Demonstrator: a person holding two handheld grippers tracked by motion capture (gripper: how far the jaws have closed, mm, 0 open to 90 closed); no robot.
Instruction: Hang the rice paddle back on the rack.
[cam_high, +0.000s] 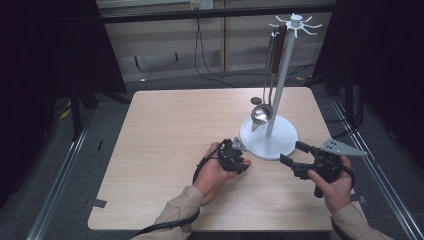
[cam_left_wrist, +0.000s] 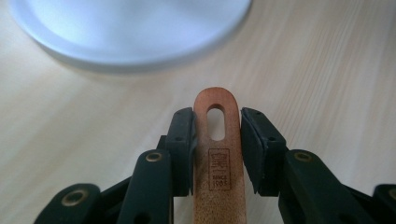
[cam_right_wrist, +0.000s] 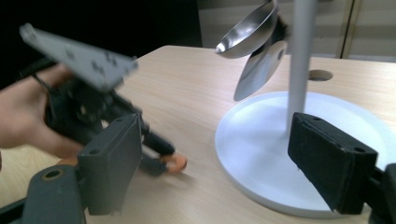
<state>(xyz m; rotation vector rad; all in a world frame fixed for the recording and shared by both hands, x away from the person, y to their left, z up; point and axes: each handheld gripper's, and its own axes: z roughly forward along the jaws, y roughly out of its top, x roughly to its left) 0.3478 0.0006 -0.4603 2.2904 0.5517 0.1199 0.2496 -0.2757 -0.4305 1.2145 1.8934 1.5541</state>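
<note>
A wooden utensil handle (cam_left_wrist: 218, 163) with a slotted hole at its tip lies low over the table. My left gripper (cam_left_wrist: 217, 140) is shut on it, its pads against both edges just below the slot. In the high view the left gripper (cam_high: 242, 159) sits close to the front-left rim of the white stand base (cam_high: 280, 145). The rest of the utensil is hidden under the hand. The handle's orange-brown tip (cam_right_wrist: 175, 162) pokes toward the base. My right gripper (cam_high: 291, 152) is open beside the base's front right, with nothing between its jaws (cam_right_wrist: 219, 163).
A white pole (cam_high: 281, 75) rises from the round base (cam_right_wrist: 261, 154) to a ring of hooks (cam_high: 297, 22). A steel ladle (cam_high: 261, 114) and a brown-handled utensil (cam_high: 279, 47) hang from it, the ladle bowl (cam_right_wrist: 247, 30) low over the base. Bare wooden tabletop (cam_high: 170, 130) spreads to the left.
</note>
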